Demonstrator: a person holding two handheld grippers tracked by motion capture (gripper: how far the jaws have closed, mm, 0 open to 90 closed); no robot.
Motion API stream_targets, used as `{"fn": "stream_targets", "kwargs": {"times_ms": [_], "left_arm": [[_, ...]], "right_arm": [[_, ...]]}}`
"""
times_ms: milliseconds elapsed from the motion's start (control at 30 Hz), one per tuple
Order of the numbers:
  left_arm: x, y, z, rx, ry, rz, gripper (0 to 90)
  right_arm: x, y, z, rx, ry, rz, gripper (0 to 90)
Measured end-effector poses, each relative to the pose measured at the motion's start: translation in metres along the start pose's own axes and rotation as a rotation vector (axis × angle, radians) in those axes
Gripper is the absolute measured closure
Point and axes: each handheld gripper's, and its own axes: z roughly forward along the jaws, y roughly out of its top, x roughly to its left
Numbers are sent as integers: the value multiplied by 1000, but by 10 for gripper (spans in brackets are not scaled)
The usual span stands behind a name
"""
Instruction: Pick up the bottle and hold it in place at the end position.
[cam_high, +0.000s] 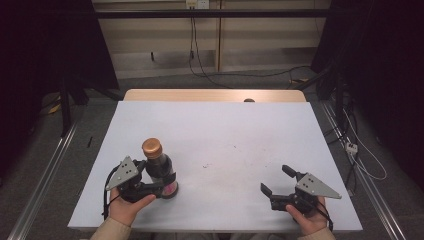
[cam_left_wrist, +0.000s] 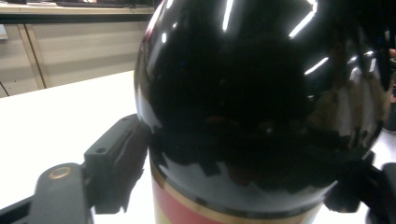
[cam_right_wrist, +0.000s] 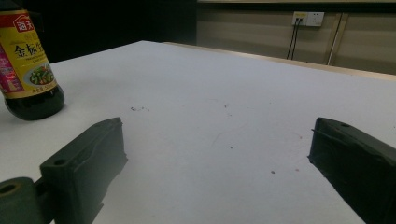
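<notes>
A dark sauce bottle (cam_high: 159, 167) with a copper cap and a red and yellow label stands upright on the white table (cam_high: 225, 125), near its front left. My left gripper (cam_high: 167, 181) is shut on the bottle's lower body, one jaw on each side. Seen close in the left gripper view, the glossy black bottle (cam_left_wrist: 261, 107) sits between the jaws of my left gripper (cam_left_wrist: 236, 177). My right gripper (cam_high: 275, 179) rests open near the front right with nothing in it. Far left in the right gripper view stands the bottle (cam_right_wrist: 28, 65), well away from the right gripper (cam_right_wrist: 219, 135).
A wooden strip (cam_high: 215, 95) runs along the table's far edge with a small brown object (cam_high: 248, 100) on it. Cables and a power strip (cam_high: 351, 147) lie on the floor to the right. Metal rails flank both sides. A few small marks dot the tabletop.
</notes>
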Motion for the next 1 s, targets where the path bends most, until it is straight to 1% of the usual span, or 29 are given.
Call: {"fn": "stream_targets", "kwargs": {"times_ms": [67,100,133,167,300,367,467,533,567,667,700,767,800,900,1000], "left_arm": [[-1,1,0,1,-8,6,254],[-1,1,0,2,-8,16,254],[-2,2,0,4,-5,26,285],[-3,2,1,4,-3,26,288],[-4,3,1,10,6,40,294],[-4,4,1,8,5,34,296],[-3,5,1,15,2,44,300],[-3,6,1,16,1,44,303],[-3,6,2,15,0,38,303],[-3,9,4,29,-3,47,304],[-3,9,6,26,-3,43,304],[-2,12,8,25,-12,50,304],[-3,13,9,18,-17,42,305],[-3,19,14,4,-25,39,305],[-5,24,20,2,-28,49,305]], "right_arm": [[0,0,0,-1,-1,0,29],[0,0,0,-1,-1,0,29],[0,0,0,-1,-1,-1,30],[0,0,0,-2,-2,-1,30],[0,0,0,-2,-2,-2,30],[0,0,0,-3,-1,-1,30],[0,1,0,-5,-1,-2,29],[0,1,-1,-7,0,-3,29],[-1,1,-1,-7,-1,-3,29],[-1,1,-1,-9,-1,-3,30],[-1,1,-1,-9,-2,-4,29],[-1,1,-1,-10,-2,-3,29],[-1,1,-1,-11,-2,-3,29],[-1,1,-1,-11,-2,-4,29],[-2,1,-2,-11,-1,-4,29]]}}
